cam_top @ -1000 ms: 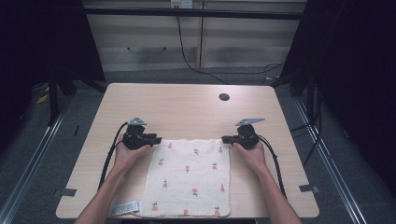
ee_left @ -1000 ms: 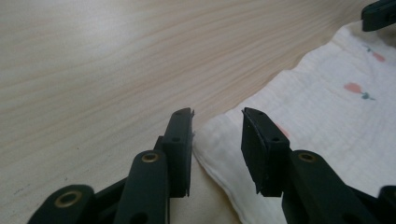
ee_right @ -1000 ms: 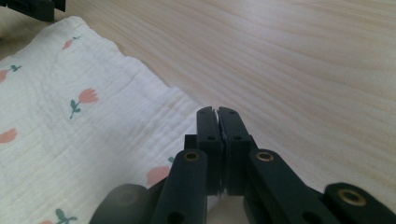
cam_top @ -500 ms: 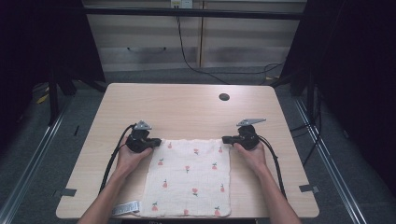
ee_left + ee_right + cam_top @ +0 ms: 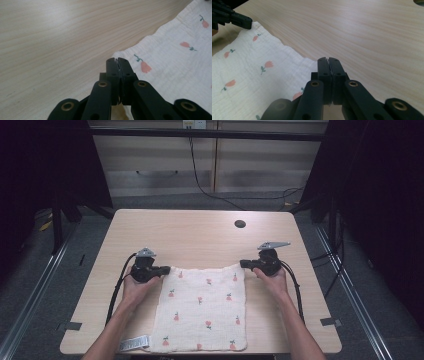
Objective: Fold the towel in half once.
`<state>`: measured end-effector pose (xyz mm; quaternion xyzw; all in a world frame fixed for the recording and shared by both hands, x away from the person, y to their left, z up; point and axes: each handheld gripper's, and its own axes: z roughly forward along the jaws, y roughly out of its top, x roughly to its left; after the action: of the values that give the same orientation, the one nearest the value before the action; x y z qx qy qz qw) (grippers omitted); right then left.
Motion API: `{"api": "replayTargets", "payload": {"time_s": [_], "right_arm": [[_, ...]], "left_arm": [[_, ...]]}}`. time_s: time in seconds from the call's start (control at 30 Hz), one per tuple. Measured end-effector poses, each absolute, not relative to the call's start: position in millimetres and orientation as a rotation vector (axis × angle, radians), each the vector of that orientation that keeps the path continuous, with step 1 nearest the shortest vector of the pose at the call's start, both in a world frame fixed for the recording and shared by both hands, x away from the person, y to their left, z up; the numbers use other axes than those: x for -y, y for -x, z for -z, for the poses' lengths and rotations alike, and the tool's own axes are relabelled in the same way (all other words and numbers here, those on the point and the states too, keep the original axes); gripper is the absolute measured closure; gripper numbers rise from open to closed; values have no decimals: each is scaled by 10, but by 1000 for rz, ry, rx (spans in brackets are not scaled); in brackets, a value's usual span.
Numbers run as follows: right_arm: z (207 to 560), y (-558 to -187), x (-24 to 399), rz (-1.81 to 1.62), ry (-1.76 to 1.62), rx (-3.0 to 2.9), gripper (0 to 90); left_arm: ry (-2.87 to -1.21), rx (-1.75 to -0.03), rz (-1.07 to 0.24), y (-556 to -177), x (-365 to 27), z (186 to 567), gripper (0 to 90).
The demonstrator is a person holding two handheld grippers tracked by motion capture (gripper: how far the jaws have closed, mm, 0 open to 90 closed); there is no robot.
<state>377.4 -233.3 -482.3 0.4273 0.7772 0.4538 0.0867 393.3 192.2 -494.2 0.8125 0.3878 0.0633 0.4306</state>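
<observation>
Cloth [image 5: 202, 307] | white, flower-printed, flat on bench [image 5: 200, 232] near front edge | left gripper [image 5: 162, 269] jaws just closed, pinching far-left corner | right gripper [image 5: 245, 264] jaws clamped on far-right corner | both corners gripped; lifting or folding judged left | containers: none.

A light wooden table [image 5: 200, 235] carries a white flower-printed cloth [image 5: 202, 312] near its front edge.
</observation>
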Motion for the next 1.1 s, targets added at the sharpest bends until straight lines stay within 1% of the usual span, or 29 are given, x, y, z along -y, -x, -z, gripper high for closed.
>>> {"api": "replayTargets", "payload": {"time_s": [0.33, 0.6, 0.87, 1.1], "right_arm": [[4626, -3827, 2324, -1374, -1224, -2285, 890], [4363, -3855, 2350, -1394, -1192, -2246, 890], [4062, -3856, 2448, -1412, -1161, -2190, 890], [3889, -3798, 2489, -1497, -1122, -2138, 891]], "left_arm": [[-1939, -932, -176, -3933, -1979, 4677, 884], [-1869, -889, -216, -3963, -1924, 4305, 884], [-1857, -823, -272, -4001, -1806, 3960, 884], [-1854, -790, -324, -3926, -1929, 3825, 883]]}}
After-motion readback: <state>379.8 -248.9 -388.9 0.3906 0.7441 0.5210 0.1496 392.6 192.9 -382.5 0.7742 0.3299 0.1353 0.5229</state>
